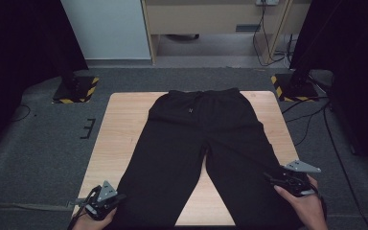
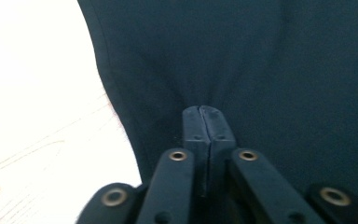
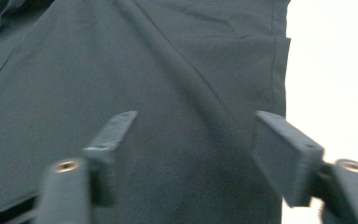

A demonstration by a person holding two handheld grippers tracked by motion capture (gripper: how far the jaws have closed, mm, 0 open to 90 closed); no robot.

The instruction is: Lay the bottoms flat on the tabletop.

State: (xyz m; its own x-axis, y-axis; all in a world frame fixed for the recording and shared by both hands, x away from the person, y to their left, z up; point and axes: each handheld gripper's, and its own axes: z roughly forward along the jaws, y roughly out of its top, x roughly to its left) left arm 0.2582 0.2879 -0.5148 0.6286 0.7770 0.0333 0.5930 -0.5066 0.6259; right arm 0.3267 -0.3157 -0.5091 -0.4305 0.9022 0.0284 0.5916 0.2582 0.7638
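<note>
A pair of black sweatpants point(image 1: 206, 153) lies flat on the wooden desk point(image 1: 120, 129), waistband at the far edge and both legs running toward the person, spread apart in a narrow V with bare wood between them.

The left claw point(image 1: 120, 197) sits at the near-left corner of the desk, on the outer edge of the left trouser leg. In the left gripper view its jaws are pressed together, and the dark fabric point(image 2: 242, 65) puckers toward the tips (a small fold is pinched there).

The right claw point(image 1: 268, 178) rests over the lower right trouser leg. In the right gripper view its jaws stand spread, the cloth point(image 3: 168, 116) lying flat between them, ungripped.
</note>
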